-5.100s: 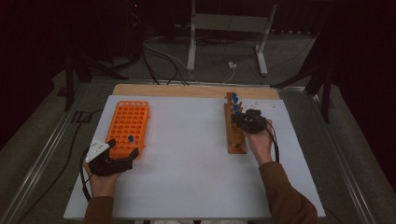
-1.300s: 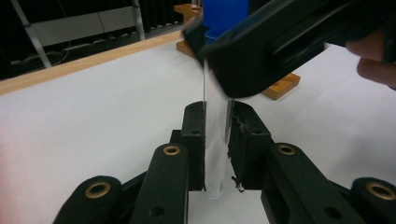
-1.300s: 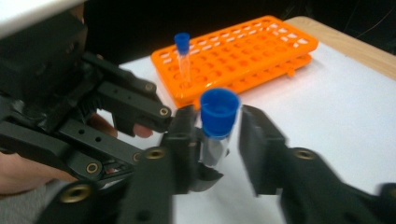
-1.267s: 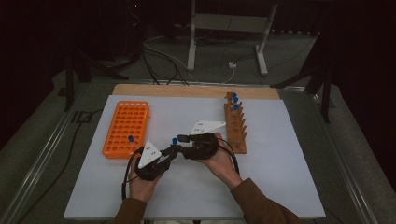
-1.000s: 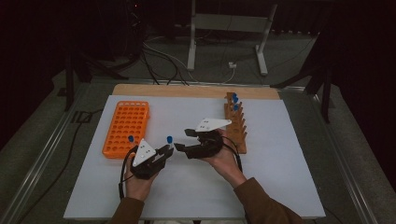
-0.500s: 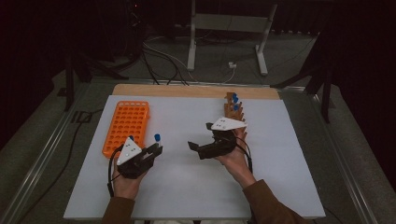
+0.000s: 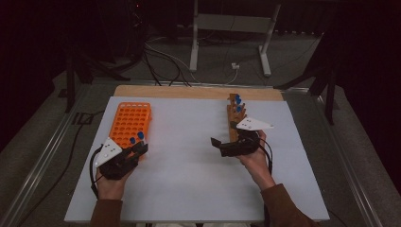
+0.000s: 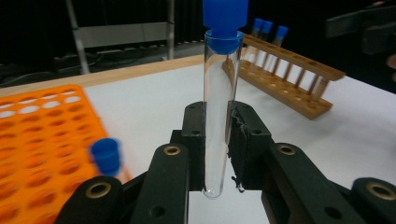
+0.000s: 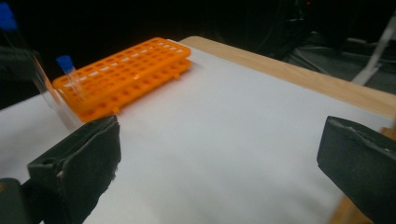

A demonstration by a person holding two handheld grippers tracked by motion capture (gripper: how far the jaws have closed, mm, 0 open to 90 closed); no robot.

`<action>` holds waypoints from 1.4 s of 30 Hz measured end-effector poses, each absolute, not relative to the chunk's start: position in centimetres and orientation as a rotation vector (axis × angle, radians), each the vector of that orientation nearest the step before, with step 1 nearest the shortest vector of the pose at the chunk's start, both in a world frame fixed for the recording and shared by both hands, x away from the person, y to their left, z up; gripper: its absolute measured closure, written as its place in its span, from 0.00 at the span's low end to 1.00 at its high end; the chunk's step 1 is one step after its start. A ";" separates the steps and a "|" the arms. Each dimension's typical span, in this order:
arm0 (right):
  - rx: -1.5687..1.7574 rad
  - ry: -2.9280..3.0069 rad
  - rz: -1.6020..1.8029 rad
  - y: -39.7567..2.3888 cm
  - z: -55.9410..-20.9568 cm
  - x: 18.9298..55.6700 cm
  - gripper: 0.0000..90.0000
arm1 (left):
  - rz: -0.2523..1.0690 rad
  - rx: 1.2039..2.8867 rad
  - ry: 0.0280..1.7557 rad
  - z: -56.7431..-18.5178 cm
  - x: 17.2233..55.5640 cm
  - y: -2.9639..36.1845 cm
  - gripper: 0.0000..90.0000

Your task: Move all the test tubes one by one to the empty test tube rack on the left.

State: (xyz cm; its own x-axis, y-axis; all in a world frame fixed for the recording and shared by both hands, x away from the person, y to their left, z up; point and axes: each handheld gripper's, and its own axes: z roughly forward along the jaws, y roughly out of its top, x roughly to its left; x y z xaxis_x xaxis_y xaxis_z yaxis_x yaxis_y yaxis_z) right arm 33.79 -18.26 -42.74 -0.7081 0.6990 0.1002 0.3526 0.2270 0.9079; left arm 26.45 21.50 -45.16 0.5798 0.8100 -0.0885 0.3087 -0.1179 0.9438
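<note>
My left gripper (image 7: 140,148) (image 8: 217,140) is shut on a clear test tube with a blue cap (image 7: 140,136) (image 8: 217,107), held upright beside the near right corner of the orange rack (image 7: 130,118) (image 8: 37,126). One blue-capped tube (image 7: 133,140) (image 8: 106,156) stands in that rack. My right gripper (image 7: 218,147) (image 9: 219,158) hovers next to the near end of the wooden rack (image 7: 233,116) (image 8: 285,79). Its jaws have just been opening and stand wide apart with nothing between them. The wooden rack holds a few blue-capped tubes (image 7: 238,100) at its far end.
A white mat (image 7: 189,170) covers the table, with a wooden strip (image 7: 198,91) along the far edge. Beyond the table are cables and a metal stand (image 7: 231,23) on the floor. The right gripper view also shows the orange rack (image 9: 126,70).
The hands have moved apart from the middle. The left gripper carried the tube left to the orange rack. The right gripper moved right to the wooden rack with its jaws spread.
</note>
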 end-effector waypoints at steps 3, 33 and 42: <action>0.970 2.164 1.456 -18.8 -42.7 33.5 0.00 | 0.577 1.679 0.958 -45.2 26.4 22.2 0.87; 1.032 2.068 1.470 -22.2 -42.5 33.0 0.00 | 0.756 1.650 1.146 -47.5 28.1 25.3 0.87; 1.031 2.063 1.477 -22.4 -42.5 33.0 0.00 | 0.723 1.723 1.187 -49.3 28.8 24.9 0.87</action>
